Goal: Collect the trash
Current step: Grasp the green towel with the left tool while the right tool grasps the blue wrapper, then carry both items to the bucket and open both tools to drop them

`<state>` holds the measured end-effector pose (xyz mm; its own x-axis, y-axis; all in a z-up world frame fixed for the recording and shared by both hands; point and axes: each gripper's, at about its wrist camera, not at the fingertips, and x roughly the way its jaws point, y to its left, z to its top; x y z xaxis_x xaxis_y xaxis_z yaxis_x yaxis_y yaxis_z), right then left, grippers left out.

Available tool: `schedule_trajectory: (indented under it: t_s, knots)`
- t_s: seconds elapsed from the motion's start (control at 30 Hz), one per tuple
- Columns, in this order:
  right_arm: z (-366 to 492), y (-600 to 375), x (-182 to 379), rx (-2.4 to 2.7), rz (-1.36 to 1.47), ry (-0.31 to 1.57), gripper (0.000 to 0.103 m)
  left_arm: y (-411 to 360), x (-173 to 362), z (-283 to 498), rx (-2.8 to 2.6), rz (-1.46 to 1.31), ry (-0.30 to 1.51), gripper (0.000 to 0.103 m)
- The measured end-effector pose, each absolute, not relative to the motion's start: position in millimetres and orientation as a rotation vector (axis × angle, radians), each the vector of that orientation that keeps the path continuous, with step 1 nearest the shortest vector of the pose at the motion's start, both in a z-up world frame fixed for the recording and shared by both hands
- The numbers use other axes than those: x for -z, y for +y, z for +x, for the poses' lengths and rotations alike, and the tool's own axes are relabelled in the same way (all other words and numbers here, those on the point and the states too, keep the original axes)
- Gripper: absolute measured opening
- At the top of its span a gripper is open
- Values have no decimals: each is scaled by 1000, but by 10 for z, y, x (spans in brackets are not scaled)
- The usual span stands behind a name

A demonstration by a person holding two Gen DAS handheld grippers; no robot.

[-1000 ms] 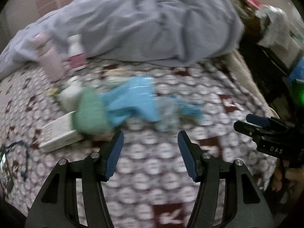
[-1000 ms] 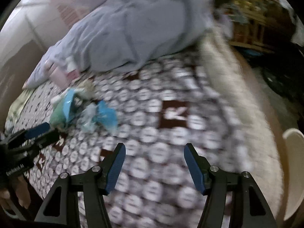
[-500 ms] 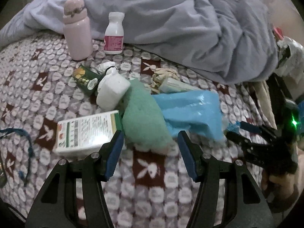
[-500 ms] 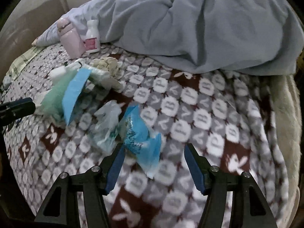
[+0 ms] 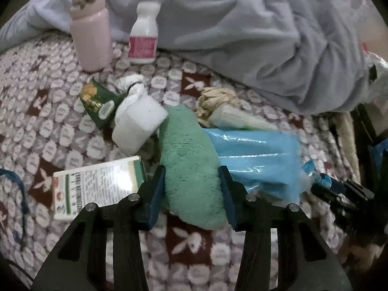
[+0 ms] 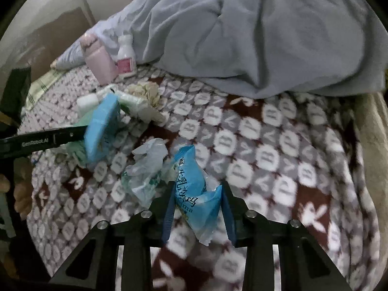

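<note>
Left tongs (image 5: pixel 191 194) closed against both sides of green fuzzy cloth (image 5: pixel 191 169), lying mid-bed on patterned blanket (image 5: pixel 60 126) among box (image 5: pixel 97 186), white container (image 5: pixel 138 126) and blue packet (image 5: pixel 257 162). Right tongs (image 6: pixel 197 208) clamped on blue snack wrapper (image 6: pixel 194 189), beside crumpled clear bag (image 6: pixel 148 169), nearer bed's right edge. Pink bottle (image 5: pixel 91 26) upright by grey duvet (image 5: pixel 242 31).

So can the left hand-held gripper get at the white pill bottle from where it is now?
Probably not directly. The left hand-held gripper has its jaws around the green cloth, and the white block and green packet lie between it and the pill bottle.
</note>
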<state>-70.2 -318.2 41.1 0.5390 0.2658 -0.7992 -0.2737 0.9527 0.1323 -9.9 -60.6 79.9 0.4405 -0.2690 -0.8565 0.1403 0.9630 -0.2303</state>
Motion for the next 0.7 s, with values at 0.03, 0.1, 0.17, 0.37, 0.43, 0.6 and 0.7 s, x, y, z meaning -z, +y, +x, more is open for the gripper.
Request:
schedule_trajectory:
  t_s: [0.03,0.1,0.17,0.37,0.43,0.6,0.7]
  knots:
    - [-762,-3237,-451,-321,8,938,34,-614,-870,-153,262,-122,1068,40]
    - [-861,-3333,-530,-321,37,921,34,-628,-1030,-260,283,-115,1034,40]
    - [-970,-3410,-609,-313,46,902,34,-667,-1195,-356,316,-126,1006,40]
    - [-1298,-3708,-838,-265,95,837,34,-1133,-1517,-567,445,-103,962,40]
    - [-1391,-3826,-878,-239,102,824,34,-1342,-1556,-637,489,-90,956,40]
    - [-1606,-4196,-934,-166,137,809,34,-1940,-1537,-833,580,-31,957,40]
    - [-1731,-4426,-951,-115,150,802,34,-2297,-1496,-940,627,10,961,40]
